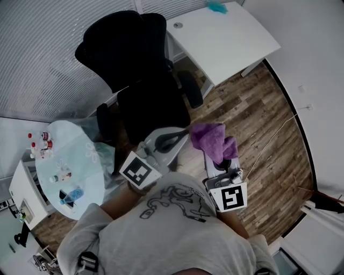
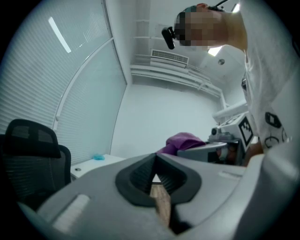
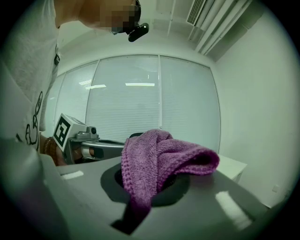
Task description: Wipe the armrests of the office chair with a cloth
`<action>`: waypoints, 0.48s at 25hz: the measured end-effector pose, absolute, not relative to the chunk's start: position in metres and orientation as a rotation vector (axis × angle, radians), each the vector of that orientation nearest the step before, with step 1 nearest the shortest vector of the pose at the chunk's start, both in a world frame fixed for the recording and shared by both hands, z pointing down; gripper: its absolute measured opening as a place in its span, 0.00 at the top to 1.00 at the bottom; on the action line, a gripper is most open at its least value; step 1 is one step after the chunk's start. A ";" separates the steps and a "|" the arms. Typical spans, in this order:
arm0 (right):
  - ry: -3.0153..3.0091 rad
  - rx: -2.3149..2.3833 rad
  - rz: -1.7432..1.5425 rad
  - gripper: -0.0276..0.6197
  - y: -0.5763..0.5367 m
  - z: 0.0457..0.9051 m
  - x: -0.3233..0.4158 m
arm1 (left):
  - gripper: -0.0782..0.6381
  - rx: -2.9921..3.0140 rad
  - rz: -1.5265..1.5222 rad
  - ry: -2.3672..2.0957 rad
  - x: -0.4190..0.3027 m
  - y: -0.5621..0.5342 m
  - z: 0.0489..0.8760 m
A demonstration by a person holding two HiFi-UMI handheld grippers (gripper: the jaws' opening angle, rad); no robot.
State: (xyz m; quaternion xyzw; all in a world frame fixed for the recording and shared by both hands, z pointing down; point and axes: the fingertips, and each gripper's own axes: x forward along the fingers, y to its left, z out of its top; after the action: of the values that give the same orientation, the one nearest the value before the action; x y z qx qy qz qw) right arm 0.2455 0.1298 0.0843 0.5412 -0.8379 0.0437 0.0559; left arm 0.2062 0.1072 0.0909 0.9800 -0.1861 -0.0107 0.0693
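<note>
The black office chair [image 1: 141, 64] stands ahead of me; one armrest [image 1: 191, 89] is on its desk side and the other [image 1: 104, 121] towards the glass table. My right gripper [image 3: 152, 180] is shut on a purple knitted cloth [image 3: 161, 157], which bunches over the jaws and shows in the head view as the cloth [image 1: 213, 139]. My left gripper [image 1: 184, 132] is held beside it, a little short of the chair seat. Its jaws meet at the tips with nothing between them, as the left gripper [image 2: 156, 157] shows in its own view. Both grippers are held in the air, clear of the chair.
A white desk [image 1: 226, 37] stands behind the chair, with a small teal thing [image 1: 217, 7] on its far edge. A round glass table [image 1: 80, 172] with small bottles [image 1: 45, 143] is at the left. Wood floor [image 1: 269, 134] lies to the right.
</note>
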 end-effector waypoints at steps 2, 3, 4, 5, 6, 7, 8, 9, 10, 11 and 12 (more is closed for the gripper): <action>-2.532 1.645 0.132 0.91 0.106 0.085 0.246 | 0.89 2.948 -0.030 -0.544 0.208 0.085 0.093; -2.527 1.648 0.133 0.91 0.094 0.085 0.247 | 0.89 2.948 -0.032 -0.534 0.209 0.074 0.093; -2.523 1.651 0.132 0.91 0.083 0.085 0.247 | 0.89 2.948 -0.038 -0.524 0.210 0.063 0.092; -2.519 1.653 0.130 0.91 0.071 0.084 0.248 | 0.89 2.948 -0.043 -0.516 0.210 0.052 0.091; -2.516 1.655 0.128 0.91 0.060 0.084 0.248 | 0.89 2.947 -0.047 -0.510 0.211 0.041 0.091; -2.513 1.657 0.127 0.91 0.050 0.083 0.248 | 0.89 2.946 -0.049 -0.505 0.210 0.031 0.090; -2.511 1.659 0.127 0.91 0.040 0.083 0.248 | 0.89 2.945 -0.050 -0.500 0.209 0.021 0.090; -2.508 1.660 0.128 0.91 0.031 0.083 0.247 | 0.89 2.944 -0.055 -0.492 0.208 0.012 0.089; -2.505 1.659 0.127 0.91 0.022 0.083 0.246 | 0.89 2.945 -0.064 -0.481 0.208 0.003 0.088; -2.503 1.658 0.125 0.91 0.014 0.084 0.245 | 0.89 2.947 -0.070 -0.469 0.207 -0.004 0.088; -2.501 1.658 0.124 0.91 0.005 0.085 0.245 | 0.89 2.949 -0.069 -0.457 0.207 -0.011 0.088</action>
State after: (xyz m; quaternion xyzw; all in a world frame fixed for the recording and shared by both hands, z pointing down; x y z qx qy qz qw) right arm 0.2448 0.0054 0.0845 0.5509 -0.8307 0.0411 0.0692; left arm 0.2065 -0.0108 0.0884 0.9849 -0.1527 -0.0232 0.0784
